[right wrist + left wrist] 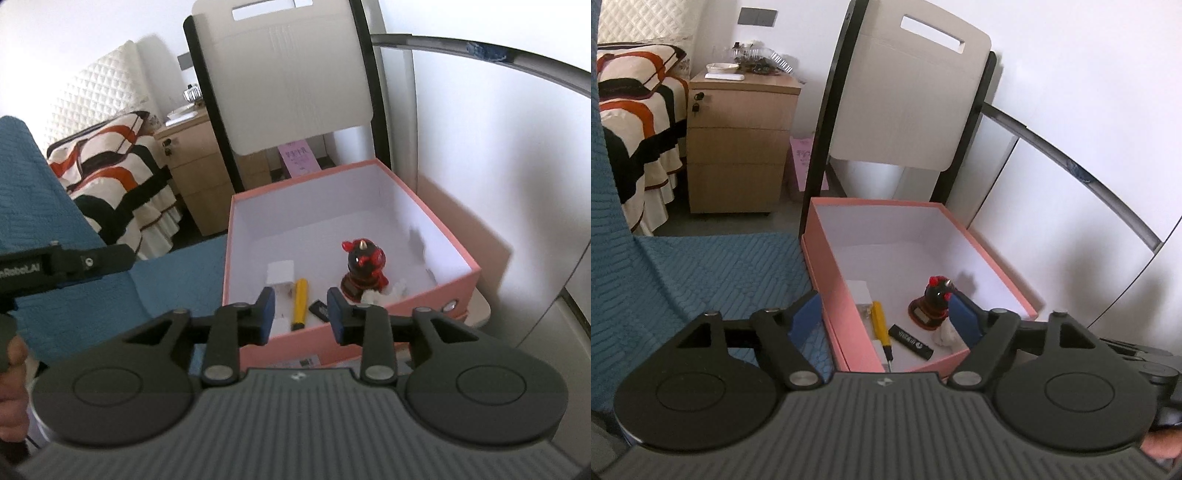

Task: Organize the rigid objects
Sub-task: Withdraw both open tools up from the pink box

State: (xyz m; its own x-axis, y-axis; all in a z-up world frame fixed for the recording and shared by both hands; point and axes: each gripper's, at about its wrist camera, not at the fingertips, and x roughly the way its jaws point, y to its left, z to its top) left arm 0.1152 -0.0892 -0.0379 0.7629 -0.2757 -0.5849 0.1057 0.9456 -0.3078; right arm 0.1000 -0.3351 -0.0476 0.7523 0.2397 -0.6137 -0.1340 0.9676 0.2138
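Note:
An open pink box [827,295] [458,284] with a white inside holds a red and black figurine [932,304] [364,269], a yellow-handled screwdriver [881,326] [300,304], a black bar-shaped object [911,341] [320,308], a small white box [860,293] [280,273] and a small white item [945,334] [384,293]. My left gripper [886,314] is open and empty, straddling the box's near left wall. My right gripper [301,317] is open and empty, just in front of the box's near wall. The left gripper also shows in the right wrist view [66,264].
The box stands beside a blue textured cover [713,273] [40,206]. A white chair with a black frame [908,99] [291,81] stands behind it. A wooden drawer unit [738,140] [199,162], a bed with a striped blanket [631,122] and a white wall panel [1071,184] are around.

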